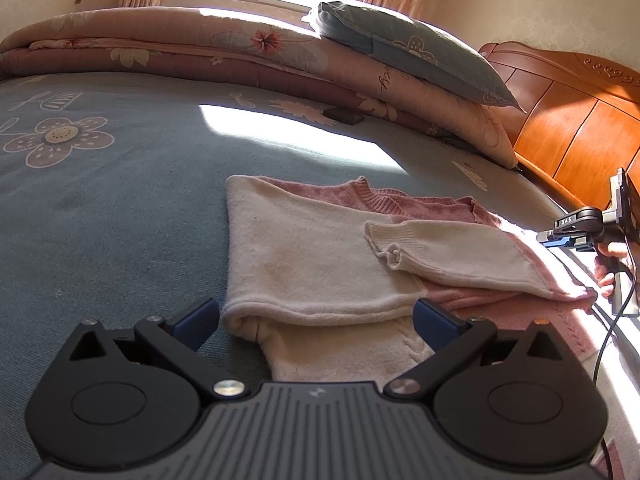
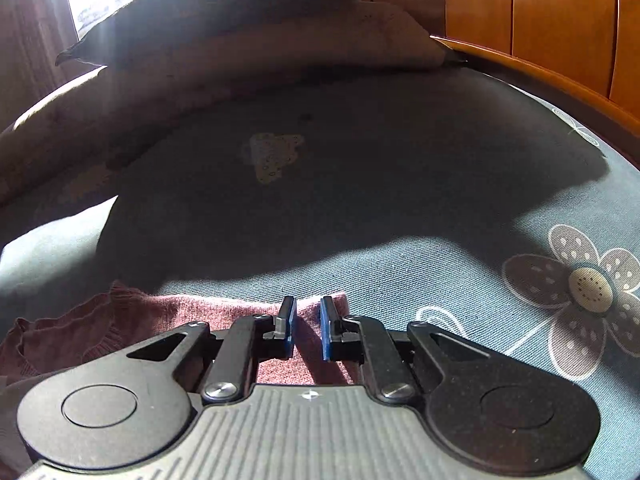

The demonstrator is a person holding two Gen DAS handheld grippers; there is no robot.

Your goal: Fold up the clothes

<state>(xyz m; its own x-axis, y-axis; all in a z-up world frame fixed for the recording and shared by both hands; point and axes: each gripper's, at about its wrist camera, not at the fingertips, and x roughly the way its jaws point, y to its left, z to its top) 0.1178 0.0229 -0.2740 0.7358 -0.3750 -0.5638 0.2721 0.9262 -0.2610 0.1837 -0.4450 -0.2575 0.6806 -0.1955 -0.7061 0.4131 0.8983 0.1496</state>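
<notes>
A pink and cream knitted sweater lies flat on the blue flowered bedsheet. One cream sleeve is folded across it, and a second cream sleeve lies over the pink body. My left gripper is open wide, its blue pads on either side of the near sleeve fold without touching it. My right gripper, held by a hand, sits at the sweater's right edge. In the right wrist view the right gripper is almost shut above a pink corner of the sweater. I see no cloth pinched in it.
A folded floral quilt with a blue pillow on top lines the far side of the bed. An orange wooden headboard stands at the right. A small dark object lies by the quilt. A black cable hangs from the right gripper.
</notes>
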